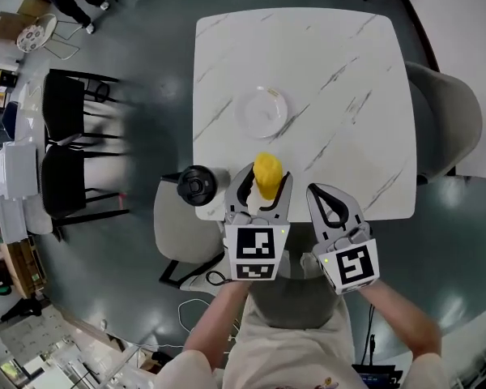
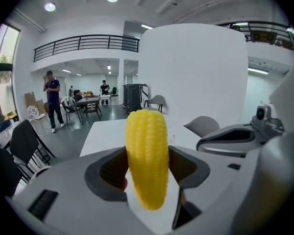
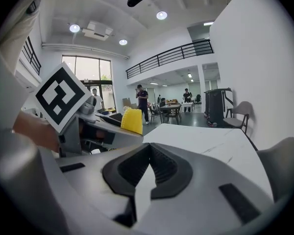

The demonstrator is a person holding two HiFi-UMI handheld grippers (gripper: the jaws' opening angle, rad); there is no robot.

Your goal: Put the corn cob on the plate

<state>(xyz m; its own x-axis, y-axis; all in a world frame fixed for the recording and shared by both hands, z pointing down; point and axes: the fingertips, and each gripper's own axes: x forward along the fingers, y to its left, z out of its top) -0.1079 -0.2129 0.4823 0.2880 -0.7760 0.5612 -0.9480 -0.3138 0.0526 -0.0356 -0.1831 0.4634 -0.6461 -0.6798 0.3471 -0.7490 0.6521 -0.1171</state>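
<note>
though upright, corn (image 2: 147,155) in left claw (image 1: 266,181)

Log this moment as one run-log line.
left gripper: shut on corn cob, cob upright | right gripper: shut, empty | plate: bare, on table | placing: not yet done

The corn cob (image 1: 267,168) is bright yellow, the plate (image 1: 262,110) plain white, and the worktop (image 1: 340,71) white marble streaked with thin grey veins. The left hand-held gripper (image 1: 266,181) and right hand-held gripper (image 1: 317,192) are pale grey with black pads and black-and-white square markers. The floor (image 1: 138,104) is dark grey.
</note>
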